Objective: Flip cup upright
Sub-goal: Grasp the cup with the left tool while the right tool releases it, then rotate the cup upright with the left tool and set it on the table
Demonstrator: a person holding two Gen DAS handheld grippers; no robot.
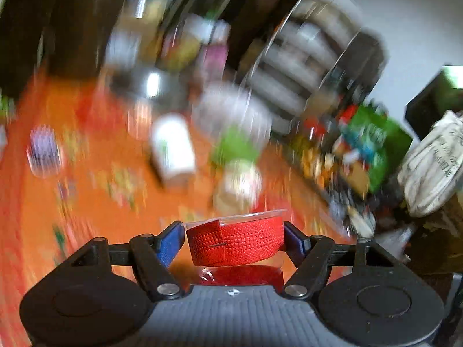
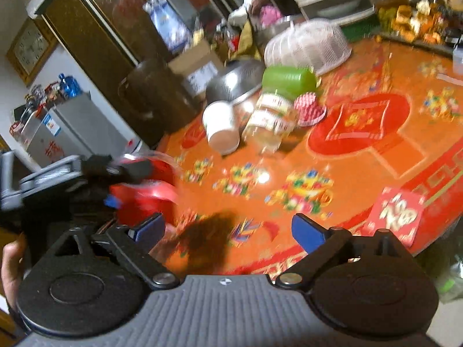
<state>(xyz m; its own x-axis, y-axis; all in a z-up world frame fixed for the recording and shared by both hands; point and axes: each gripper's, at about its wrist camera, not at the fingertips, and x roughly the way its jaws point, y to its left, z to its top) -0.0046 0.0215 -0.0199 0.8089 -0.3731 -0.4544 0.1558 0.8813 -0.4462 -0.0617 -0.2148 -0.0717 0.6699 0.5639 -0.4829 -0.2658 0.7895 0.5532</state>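
Observation:
My left gripper point(image 1: 234, 238) is shut on a clear plastic cup with a red woven sleeve point(image 1: 235, 241), held above the orange tablecloth. The cup's clear rim points away from the camera and slightly up. In the right wrist view the same red cup point(image 2: 144, 185) shows blurred at the left, held by the left gripper point(image 2: 113, 170) in the air beside the table. My right gripper point(image 2: 228, 228) is open and empty above the table's near edge.
On the orange round table point(image 2: 361, 173) lie a white paper cup on its side point(image 2: 221, 125), a clear bottle with a green cap point(image 2: 275, 110), a steel bowl point(image 2: 237, 79), a white mesh cover point(image 2: 306, 46) and a red packet point(image 2: 396, 214). Shelves and a dark cabinet stand behind.

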